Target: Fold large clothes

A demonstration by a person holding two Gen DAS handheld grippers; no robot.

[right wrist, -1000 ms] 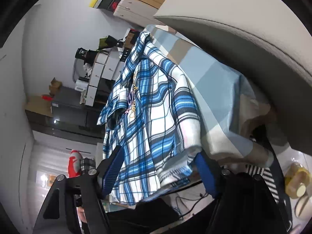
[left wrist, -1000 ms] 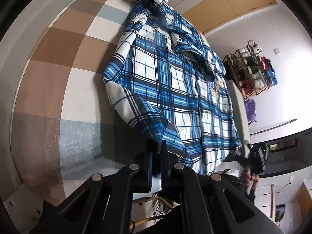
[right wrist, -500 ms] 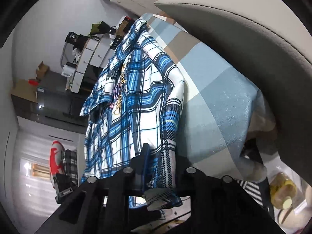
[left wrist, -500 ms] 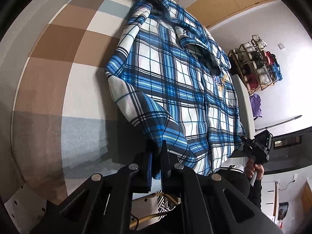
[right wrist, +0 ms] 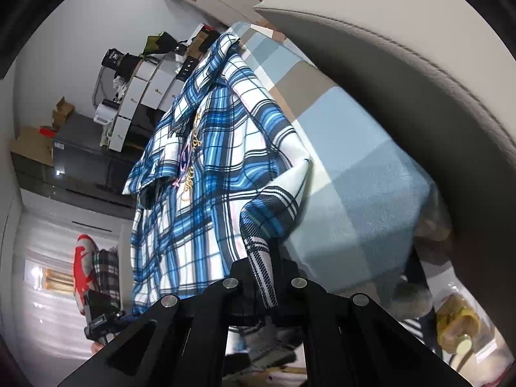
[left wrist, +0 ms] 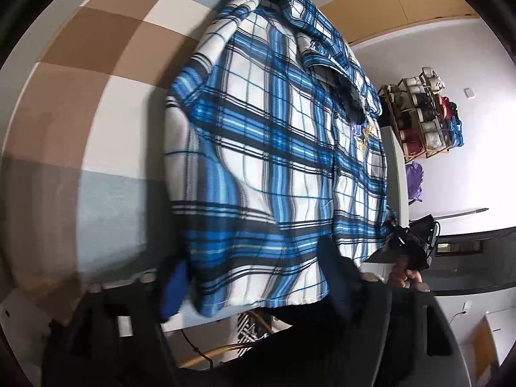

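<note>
- The left gripper [left wrist: 258, 277] is hovering with jaws apart at the hem of the plaid shirt [left wrist: 274, 148], the blue pads either side of the cloth.
- The right gripper [right wrist: 264, 271] is pinching a hem corner, jaws clamped on it.
- The shirt is lying front up on the checked bed cover [left wrist: 80, 103], long axis running away from the hem to the collar [left wrist: 335, 74] at the far end.
- Bare cover is showing beside its left edge.

Left claw [left wrist: 254, 277] fingers spread wide, blurred, straddling shirt [left wrist: 274, 148] hem. Right claw [right wrist: 264, 258] clamped on shirt corner, fabric fold draped between fingers.
</note>
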